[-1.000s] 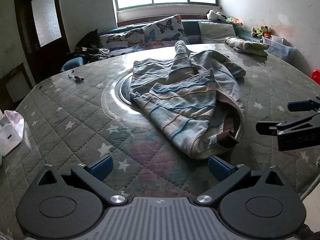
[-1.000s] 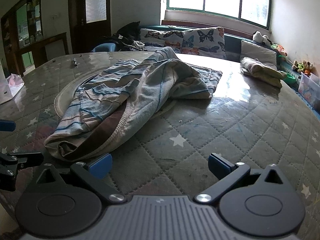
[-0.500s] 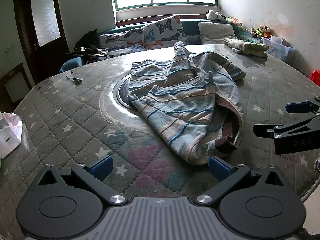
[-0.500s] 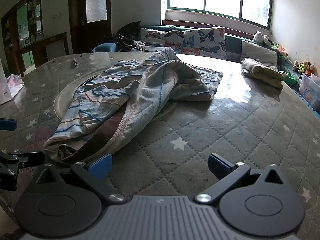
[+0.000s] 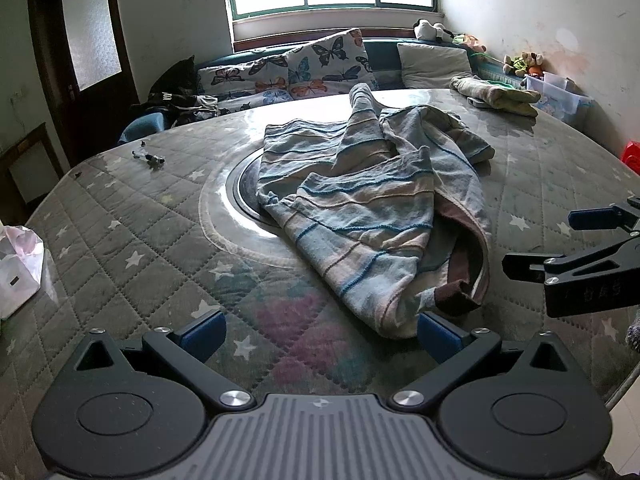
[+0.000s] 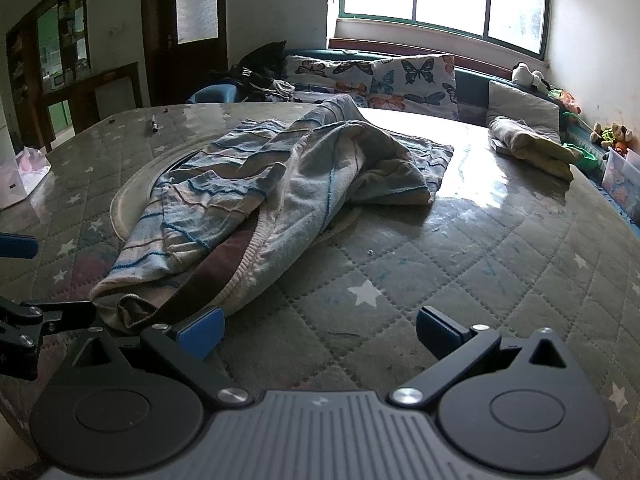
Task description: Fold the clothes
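A crumpled blue striped garment (image 5: 372,208) with a brown hem lies in a heap across the middle of the round quilted table (image 5: 132,240); the right wrist view shows the same garment (image 6: 260,196). My left gripper (image 5: 320,332) is open just short of the heap's near edge, its right blue pad beside the brown hem. My right gripper (image 6: 318,328) is open too, its left pad touching or nearly touching the hem end (image 6: 132,308). Each gripper appears at the edge of the other's view: the right gripper (image 5: 576,240), the left gripper (image 6: 24,276).
A folded pale cloth (image 5: 496,96) lies at the table's far right. A pen (image 5: 150,157) lies at the far left and a white bag (image 5: 18,268) at the left edge. Behind stand a butterfly-cushion sofa (image 5: 296,68) and a plastic bin (image 5: 560,96).
Both grippers have moved forward toward the near end of the garment, which now sits closer to the pads. The garment itself has not moved.
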`<state>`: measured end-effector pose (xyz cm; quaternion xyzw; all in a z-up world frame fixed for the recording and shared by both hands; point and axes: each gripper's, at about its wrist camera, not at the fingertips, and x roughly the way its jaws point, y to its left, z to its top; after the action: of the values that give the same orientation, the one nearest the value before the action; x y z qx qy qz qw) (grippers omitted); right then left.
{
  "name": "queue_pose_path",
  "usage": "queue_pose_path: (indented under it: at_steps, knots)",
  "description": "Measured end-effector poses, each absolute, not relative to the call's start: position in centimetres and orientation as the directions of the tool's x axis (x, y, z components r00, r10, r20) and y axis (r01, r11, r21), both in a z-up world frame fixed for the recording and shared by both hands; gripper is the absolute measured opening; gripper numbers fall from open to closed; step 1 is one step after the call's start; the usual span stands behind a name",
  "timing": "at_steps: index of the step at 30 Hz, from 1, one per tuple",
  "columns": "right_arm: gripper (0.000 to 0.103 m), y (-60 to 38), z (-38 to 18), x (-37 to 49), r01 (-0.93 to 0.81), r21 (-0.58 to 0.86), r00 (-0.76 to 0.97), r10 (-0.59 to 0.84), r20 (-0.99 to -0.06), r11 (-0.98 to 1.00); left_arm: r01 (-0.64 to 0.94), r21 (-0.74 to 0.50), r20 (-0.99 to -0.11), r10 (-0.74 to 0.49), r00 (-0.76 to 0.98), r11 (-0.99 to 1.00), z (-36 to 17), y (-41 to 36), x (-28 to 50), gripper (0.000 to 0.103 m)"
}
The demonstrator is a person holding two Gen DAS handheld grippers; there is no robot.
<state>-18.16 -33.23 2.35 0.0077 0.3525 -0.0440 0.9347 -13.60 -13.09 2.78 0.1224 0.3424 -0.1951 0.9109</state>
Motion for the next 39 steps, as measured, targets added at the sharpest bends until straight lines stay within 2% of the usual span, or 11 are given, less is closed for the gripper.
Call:
queue_pose_path:
  at_steps: [26, 30, 33, 39]
  knots:
    - [0.102, -34.2, 3.7, -16.3, 0.084, 0.005, 0.773, -0.062, -0.632, 0.996, 0.396, 0.047, -0.640, -0.276, 0.717, 0.917, 5.0, -13.0, -10.1, 0.103]
    - [0.097, -35.4, 3.9, -15.2, 0.102, 0.016, 0.772, -0.069, -0.632, 0.995, 0.376, 0.048, -0.651, -0.256, 0.714, 0.926, 4.5, -13.2, -8.8, 0.103]
    - [0.089, -36.6, 3.9, -13.9, 0.126, 0.014, 0.766, -0.088, -0.637, 0.992, 0.370, 0.045, -0.663, -0.249, 0.706, 0.928, 3.9, -13.4, -7.9, 0.103]
    - [0.074, -38.9, 4.3, -10.8, 0.140, 0.053, 0.756, -0.072, -0.651, 0.989, 0.447, 0.022, -0.645, -0.329, 0.690, 0.894, 4.0, -14.9, -7.6, 0.103]
